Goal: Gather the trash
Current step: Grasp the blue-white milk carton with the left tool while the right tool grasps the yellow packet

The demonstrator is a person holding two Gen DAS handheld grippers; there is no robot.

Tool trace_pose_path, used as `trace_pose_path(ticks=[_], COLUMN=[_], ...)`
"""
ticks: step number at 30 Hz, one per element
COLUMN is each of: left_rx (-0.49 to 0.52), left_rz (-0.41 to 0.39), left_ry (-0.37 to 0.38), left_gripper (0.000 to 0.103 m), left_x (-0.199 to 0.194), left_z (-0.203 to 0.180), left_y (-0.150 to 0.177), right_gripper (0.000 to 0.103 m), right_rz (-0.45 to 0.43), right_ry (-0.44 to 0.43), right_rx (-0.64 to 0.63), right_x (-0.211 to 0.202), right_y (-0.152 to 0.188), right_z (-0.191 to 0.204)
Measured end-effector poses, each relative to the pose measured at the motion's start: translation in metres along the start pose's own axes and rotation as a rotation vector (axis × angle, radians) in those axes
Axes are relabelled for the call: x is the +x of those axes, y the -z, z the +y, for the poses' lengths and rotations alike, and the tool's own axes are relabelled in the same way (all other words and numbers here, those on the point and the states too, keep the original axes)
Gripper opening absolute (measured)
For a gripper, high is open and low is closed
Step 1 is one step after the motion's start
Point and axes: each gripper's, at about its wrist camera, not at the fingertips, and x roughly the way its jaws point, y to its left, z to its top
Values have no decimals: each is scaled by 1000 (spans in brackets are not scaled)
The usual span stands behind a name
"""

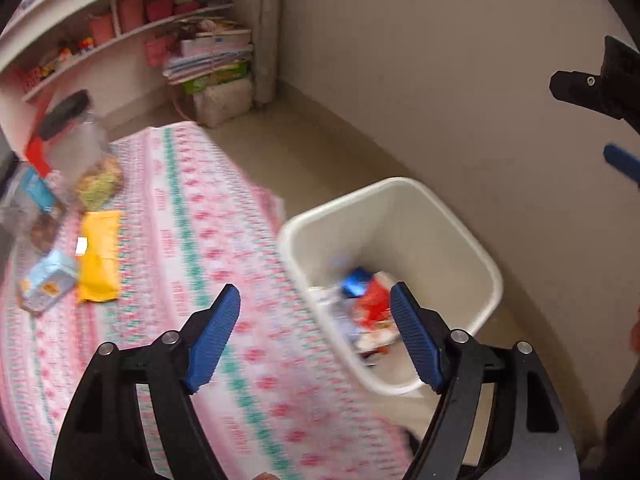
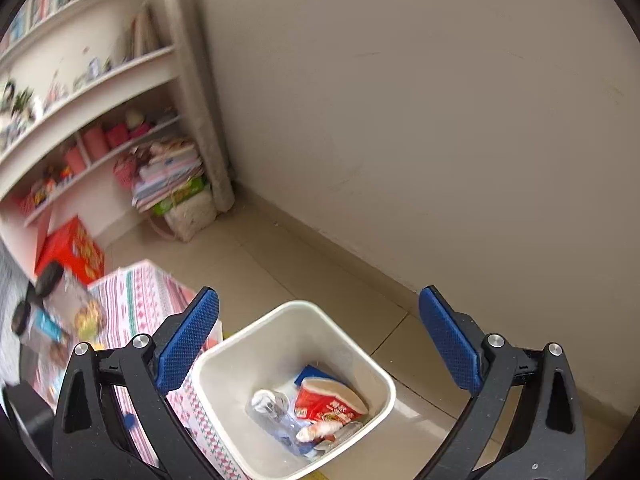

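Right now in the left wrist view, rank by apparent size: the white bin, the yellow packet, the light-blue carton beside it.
1. white bin, clearly largest, though also nearest the camera.
2. yellow packet.
3. light-blue carton, smallest; blur makes its edges uncertain.

A table under a pink patterned cloth [image 1: 208, 216] carries a yellow packet [image 1: 99, 256], a pale blue carton [image 1: 50, 280] touching it, and clear jars [image 1: 80, 148] with dark lids at the far edge. Beside the table, on the tiled floor [image 2: 304, 264], stands a white bin [image 2: 280, 344]. In the far corner of the floor sits a stack of papers [image 2: 172, 184] and a red box [image 2: 72, 248].
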Motion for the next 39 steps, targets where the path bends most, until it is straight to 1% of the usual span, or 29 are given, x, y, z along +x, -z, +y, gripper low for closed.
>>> trace_pose_path(ticks=[3, 6, 8, 9, 10, 12, 14, 15, 17, 18, 20, 23, 26, 27, 28, 29, 30, 31, 33, 34, 38, 39], left_rx=[30, 49, 57, 56, 50, 39, 46, 53, 49, 43, 45, 78, 97, 116, 126, 131, 129, 118, 118, 100, -32, -65], left_rz=[-5, 21, 45, 54, 61, 62, 102, 128, 133, 146, 198, 266, 321, 331, 337, 344, 346, 348, 330, 323, 284, 281], left_ry=[-91, -180, -250, -274, -314, -362, -397, -433, -473, -473, -459, -464, -450, -461, -459, -448, -434, -414, -425, -421, -363, -347], left_gripper=[79, 80, 80, 80, 80, 80, 80, 80, 80, 80, 80, 80, 79, 77, 68, 55, 39, 38, 37, 36, 26, 26], left_x=[-3, 0, 2, 2, 3, 3, 7, 12, 17, 20, 32, 55, 73, 78, 80, 82, 83, 82, 76, 71, 43, 36], left_z=[29, 64, 95, 107, 125, 152, 179, 197, 219, 228, 249, 271, 282, 285, 286, 288, 287, 288, 285, 284, 288, 289], left_y=[9, 17, 21, 21, 21, 19, 16, 13, 9, 7, 2, -2, -1, 0, 2, 6, 9, 15, 22, 26, 39, 43], right_gripper=[96, 96, 96, 96, 96, 96, 96, 96, 96, 96, 96, 96, 96, 96, 96, 96, 96, 96, 96, 96, 96, 96], right_rz=[26, 58, 75, 80, 85, 92, 97, 100, 107, 111, 118, 134, 147, 151, 153, 156, 160, 166, 184, 189, 202, 205], right_ry=[-17, -52, -78, -86, -96, -110, -126, -134, -147, -152, -159, -165, -174, -175, -173, -170, -170, -170, -174, -177, -185, -186], right_rx=[-76, -135, -168, -183, -203, -233, -257, -270, -292, -301, -323, -357, -376, -385, -396, -408, -415, -422, -435, -439, -459, -464], right_x=[4, 8, 10, 11, 12, 14, 16, 17, 19, 21, 25, 30, 34, 36, 38, 39, 41, 42, 46, 48, 53, 54], right_y=[5, 11, 15, 16, 18, 23, 27, 29, 33, 34, 37, 44, 48, 50, 52, 55, 57, 59, 64, 65, 75, 78], right_z=[26, 53, 73, 82, 93, 112, 130, 141, 159, 167, 182, 204, 217, 222, 226, 230, 233, 236, 242, 245, 259, 262])
